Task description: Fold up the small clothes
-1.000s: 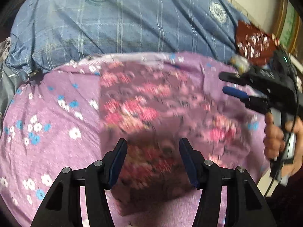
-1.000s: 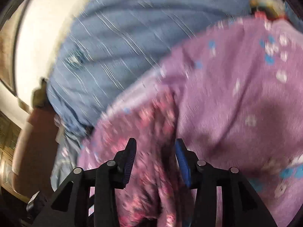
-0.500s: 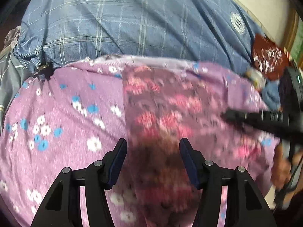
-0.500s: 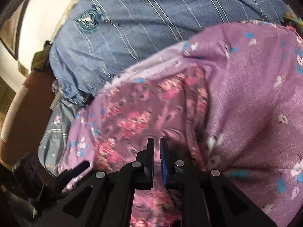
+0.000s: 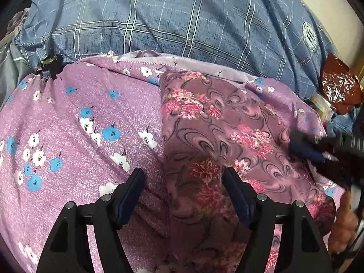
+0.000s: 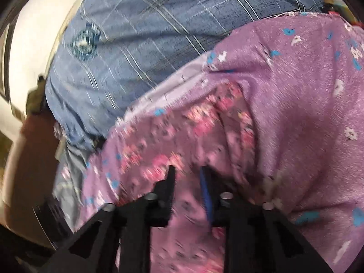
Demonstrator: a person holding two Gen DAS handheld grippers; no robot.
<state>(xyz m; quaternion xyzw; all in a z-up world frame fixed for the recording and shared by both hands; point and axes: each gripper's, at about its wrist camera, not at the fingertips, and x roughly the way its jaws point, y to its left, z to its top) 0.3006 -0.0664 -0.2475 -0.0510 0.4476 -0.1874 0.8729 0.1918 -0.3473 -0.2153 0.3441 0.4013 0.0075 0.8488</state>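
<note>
A mauve garment (image 5: 216, 136) with pink flowers and dark swirls lies spread on a purple sheet (image 5: 79, 118) printed with white and blue blossoms. My left gripper (image 5: 184, 175) hangs close over the garment's left edge. Its jaws are opening wide, and the pads press on nothing. My right gripper (image 5: 307, 152) shows blurred at the garment's right side. In the right wrist view the right gripper (image 6: 187, 173) is low over the garment (image 6: 182, 141). Its jaws are opening a narrow gap, with cloth seen through the gap but not pinched.
A blue plaid cover (image 5: 182, 22) bulges behind the sheet. A red-brown foil packet (image 5: 339, 86) and small items sit at the far right. A hand (image 5: 343, 223) holds the right gripper. A small dark object (image 5: 49, 63) lies at the sheet's left corner. Brown furniture (image 6: 27, 159) stands beyond.
The left gripper sank closer to the garment and its jaws spread wider. The right gripper shut half a second ago and now stands parted again, lower on the cloth.
</note>
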